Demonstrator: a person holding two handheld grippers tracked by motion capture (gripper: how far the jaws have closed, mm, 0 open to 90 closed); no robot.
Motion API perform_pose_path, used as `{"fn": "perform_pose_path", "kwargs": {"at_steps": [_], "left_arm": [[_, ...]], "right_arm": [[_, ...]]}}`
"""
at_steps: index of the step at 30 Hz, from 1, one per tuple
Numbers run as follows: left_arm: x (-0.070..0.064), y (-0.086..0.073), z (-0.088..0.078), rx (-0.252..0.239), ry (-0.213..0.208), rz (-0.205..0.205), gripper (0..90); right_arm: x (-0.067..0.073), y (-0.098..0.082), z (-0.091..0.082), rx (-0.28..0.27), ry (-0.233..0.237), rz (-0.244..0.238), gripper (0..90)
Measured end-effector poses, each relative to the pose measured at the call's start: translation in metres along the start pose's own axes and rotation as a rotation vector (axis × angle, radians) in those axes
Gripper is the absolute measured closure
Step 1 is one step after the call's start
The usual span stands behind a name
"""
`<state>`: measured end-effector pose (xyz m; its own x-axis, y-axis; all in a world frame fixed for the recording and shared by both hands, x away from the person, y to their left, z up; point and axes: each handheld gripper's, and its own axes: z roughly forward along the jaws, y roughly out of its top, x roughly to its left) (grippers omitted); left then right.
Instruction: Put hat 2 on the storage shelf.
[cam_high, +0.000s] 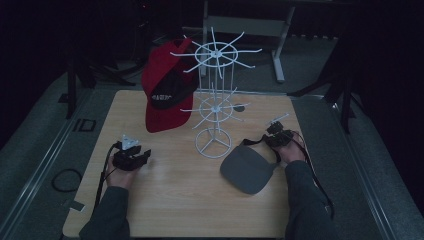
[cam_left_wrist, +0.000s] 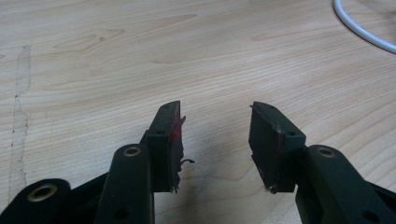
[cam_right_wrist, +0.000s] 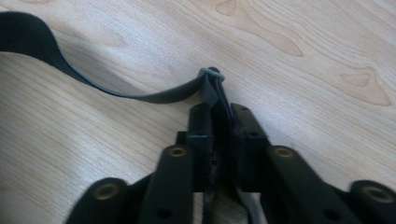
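Left gripper (cam_left_wrist: 217, 140) jaws wide apart over wood table (cam_left_wrist: 140, 60), nothing between; white wire (cam_left_wrist: 359, 30) far past right jaw

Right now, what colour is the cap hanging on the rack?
Red with a black front panel; the cap shows best in the high view.

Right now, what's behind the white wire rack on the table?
Behind and left of the white wire rack, a red and black cap hangs from one of its upper arms, its brim reaching down to the table. The cap covers whatever lies behind it.
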<state>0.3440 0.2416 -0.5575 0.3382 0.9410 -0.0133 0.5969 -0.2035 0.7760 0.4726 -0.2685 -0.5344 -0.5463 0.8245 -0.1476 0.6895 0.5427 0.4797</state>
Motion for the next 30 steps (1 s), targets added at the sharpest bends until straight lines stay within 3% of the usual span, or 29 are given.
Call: {"fn": "perform_pose_path", "kwargs": {"at_steps": [2,7,8,13,18,30], "left_arm": [[0.000,0.000,0.000,0.000,0.001,0.000,55.0],[0.000,0.000,0.000,0.000,0.002,0.000,55.0],[0.000,0.000,0.000,0.000,0.002,-0.001,54.9],[0.000,0.000,0.000,0.000,0.003,-0.002,55.0],[-0.001,0.000,0.001,0.001,0.003,-0.001,55.0],[-0.001,0.000,0.000,0.001,0.012,0.001,55.2]], "right_arm": [[0.001,0.000,0.000,-0.006,0.001,0.013,86.5],[0.002,0.001,0.000,-0.042,-0.013,0.049,87.9],[0.004,0.002,-0.004,-0.087,-0.018,0.068,88.1],[0.004,0.005,-0.015,-0.172,-0.020,0.100,88.2],[0.002,0.006,-0.030,-0.273,-0.003,0.156,88.3],[0.001,0.009,-0.053,-0.420,0.069,0.216,88.3]]}}
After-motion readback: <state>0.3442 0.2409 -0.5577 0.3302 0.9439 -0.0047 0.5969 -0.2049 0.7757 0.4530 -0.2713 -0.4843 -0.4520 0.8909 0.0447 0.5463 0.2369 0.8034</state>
